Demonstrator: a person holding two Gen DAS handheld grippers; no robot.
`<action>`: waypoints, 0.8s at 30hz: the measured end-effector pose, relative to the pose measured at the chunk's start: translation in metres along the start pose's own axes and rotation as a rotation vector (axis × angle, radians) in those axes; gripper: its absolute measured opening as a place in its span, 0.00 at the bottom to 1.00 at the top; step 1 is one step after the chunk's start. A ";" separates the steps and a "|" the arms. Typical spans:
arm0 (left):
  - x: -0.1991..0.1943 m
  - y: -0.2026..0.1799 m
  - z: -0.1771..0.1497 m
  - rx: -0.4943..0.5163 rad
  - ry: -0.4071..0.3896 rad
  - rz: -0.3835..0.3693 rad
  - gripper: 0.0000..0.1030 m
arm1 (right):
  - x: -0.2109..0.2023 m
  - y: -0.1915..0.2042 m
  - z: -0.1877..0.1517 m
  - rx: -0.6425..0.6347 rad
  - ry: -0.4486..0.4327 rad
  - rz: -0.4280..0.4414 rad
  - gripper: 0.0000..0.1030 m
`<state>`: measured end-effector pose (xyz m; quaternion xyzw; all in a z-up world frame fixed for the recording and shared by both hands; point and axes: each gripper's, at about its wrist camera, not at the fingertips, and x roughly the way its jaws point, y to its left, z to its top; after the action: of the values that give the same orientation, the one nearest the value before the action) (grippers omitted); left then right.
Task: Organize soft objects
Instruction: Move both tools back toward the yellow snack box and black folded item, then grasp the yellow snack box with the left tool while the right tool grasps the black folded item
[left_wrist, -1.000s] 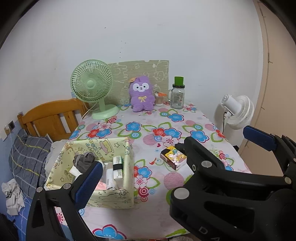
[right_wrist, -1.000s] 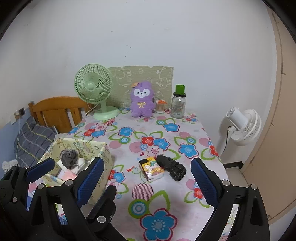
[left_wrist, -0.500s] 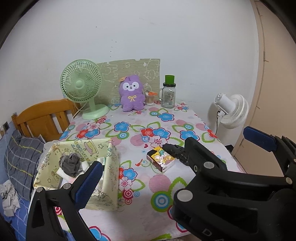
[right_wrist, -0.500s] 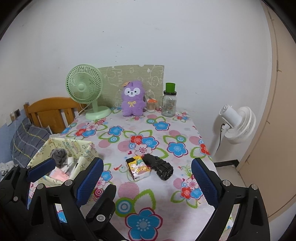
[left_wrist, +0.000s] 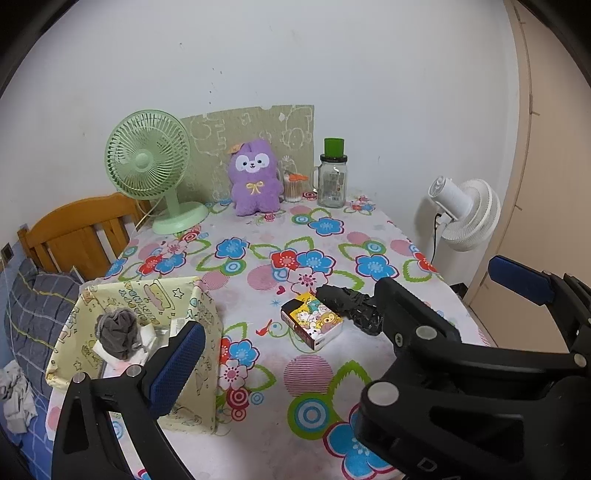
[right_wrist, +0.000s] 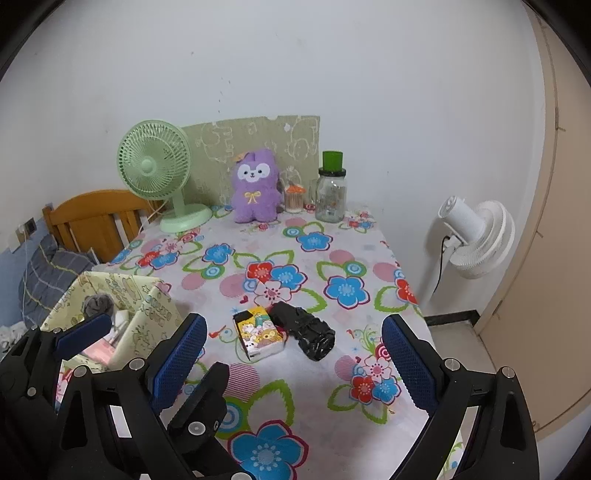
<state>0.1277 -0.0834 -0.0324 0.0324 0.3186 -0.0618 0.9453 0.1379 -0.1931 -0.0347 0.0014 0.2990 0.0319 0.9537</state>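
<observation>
A: Where are the soft things?

B: The purple plush toy (right_wrist: 255, 186) sits at the back of the table (right_wrist: 314, 376), between the green fan (right_wrist: 155, 173) and the glass jar (right_wrist: 330, 197). A grey sock ball (left_wrist: 118, 332) lies in the yellow box (left_wrist: 192, 302) at the table's left edge.

A: And mid-table?

B: A black bundle (right_wrist: 306, 330) touching a small cartoon carton (right_wrist: 260, 332).

A: The grippers?

B: The right gripper (right_wrist: 291, 358) and left gripper (left_wrist: 345, 314) both have their fingers spread wide, holding nothing, above the near edge
</observation>
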 end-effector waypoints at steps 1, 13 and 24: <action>0.003 -0.001 0.000 0.002 0.005 -0.002 1.00 | 0.004 -0.001 0.000 0.001 0.008 0.002 0.95; 0.043 0.000 0.002 0.002 0.069 -0.006 1.00 | 0.045 -0.008 -0.001 -0.003 0.057 0.024 0.95; 0.082 -0.004 0.002 0.005 0.126 0.000 1.00 | 0.086 -0.016 -0.005 -0.005 0.108 0.042 0.95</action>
<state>0.1928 -0.0951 -0.0808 0.0385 0.3775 -0.0603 0.9233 0.2064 -0.2043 -0.0881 0.0035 0.3499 0.0525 0.9353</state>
